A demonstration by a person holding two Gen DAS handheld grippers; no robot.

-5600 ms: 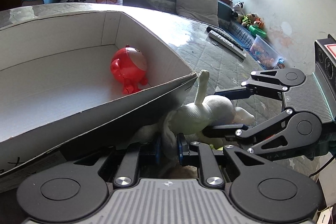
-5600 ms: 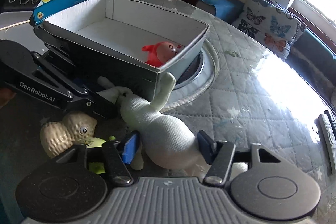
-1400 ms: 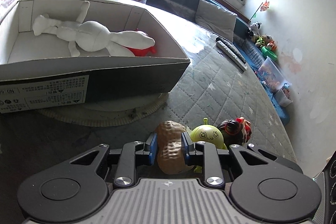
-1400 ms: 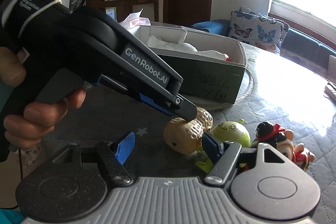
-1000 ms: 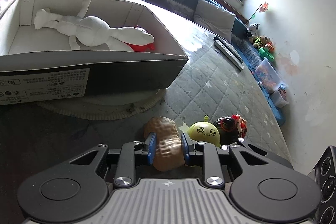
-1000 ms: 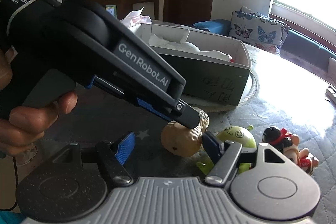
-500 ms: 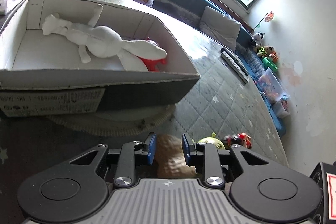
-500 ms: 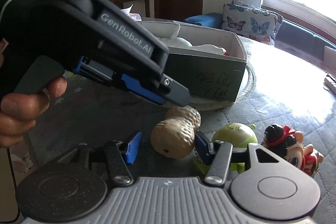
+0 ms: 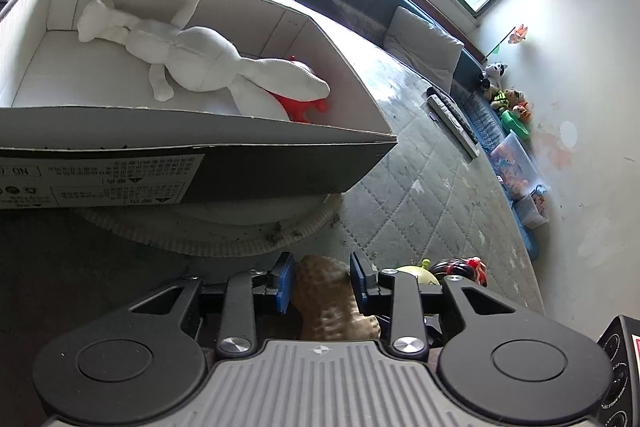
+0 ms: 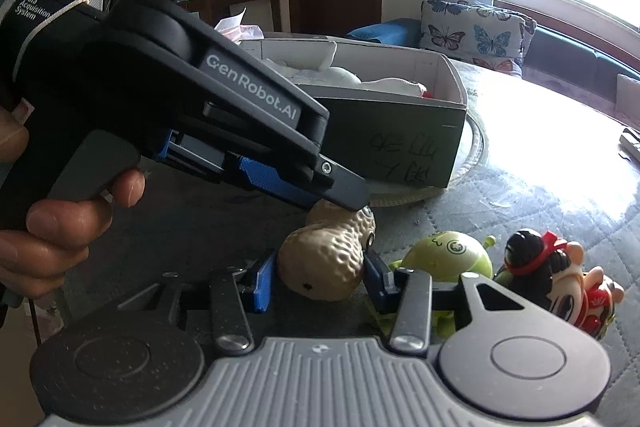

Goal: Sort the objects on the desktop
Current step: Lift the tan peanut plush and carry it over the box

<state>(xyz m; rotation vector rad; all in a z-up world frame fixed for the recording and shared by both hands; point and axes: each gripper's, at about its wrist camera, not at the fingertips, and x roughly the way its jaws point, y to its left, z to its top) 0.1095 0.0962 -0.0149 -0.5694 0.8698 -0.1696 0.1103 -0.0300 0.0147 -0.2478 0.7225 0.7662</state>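
Left wrist view: the left gripper [image 9: 322, 285] has its blue pads pinched onto the peanut toy [image 9: 328, 301], held just in front of the cardboard box [image 9: 192, 163]. The white plush rabbit [image 9: 200, 63] and a red toy [image 9: 300, 107] lie inside that box.

Right wrist view: the right gripper [image 10: 318, 281] is spread around the same peanut toy [image 10: 326, 259], far pad touching, near pad apart. Green toy [image 10: 450, 257] and red-capped figure [image 10: 556, 279] sit just beside on the table [image 10: 540, 167].
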